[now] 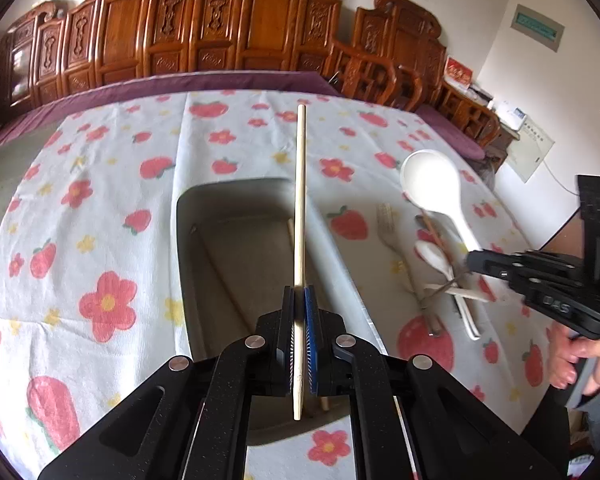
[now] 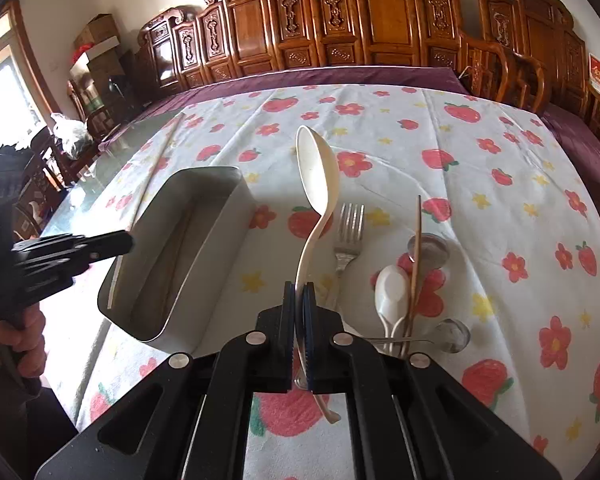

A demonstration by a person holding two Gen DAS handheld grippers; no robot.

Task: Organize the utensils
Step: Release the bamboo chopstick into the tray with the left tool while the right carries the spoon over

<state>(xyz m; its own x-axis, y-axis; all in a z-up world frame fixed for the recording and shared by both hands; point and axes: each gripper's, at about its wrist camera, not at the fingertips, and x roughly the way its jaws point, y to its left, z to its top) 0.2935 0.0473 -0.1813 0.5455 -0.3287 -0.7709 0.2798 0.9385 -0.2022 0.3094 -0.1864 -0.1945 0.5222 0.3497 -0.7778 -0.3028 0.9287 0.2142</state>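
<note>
Your left gripper (image 1: 300, 332) pinches a chopstick (image 1: 300, 216) pointing straight ahead, directly above the metal tray (image 1: 188, 216), long axes roughly parallel. Your right gripper (image 2: 299, 320) clamps the white ladle (image 2: 318, 184); the tray sits forward-left, probably farther.

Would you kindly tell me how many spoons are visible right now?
4: large white plastic spoon held in right gripper; small white spoon and two metal spoons on the tablecloth. Others may be hidden.

Right gripper (image 2: 300, 320) clamps a white ladle (image 2: 316, 184) by its handle, bowl toward frame top. Metal tin (image 2: 220, 216) sits left of centre; fork (image 2: 348, 236) lies just right of the ladle.
</note>
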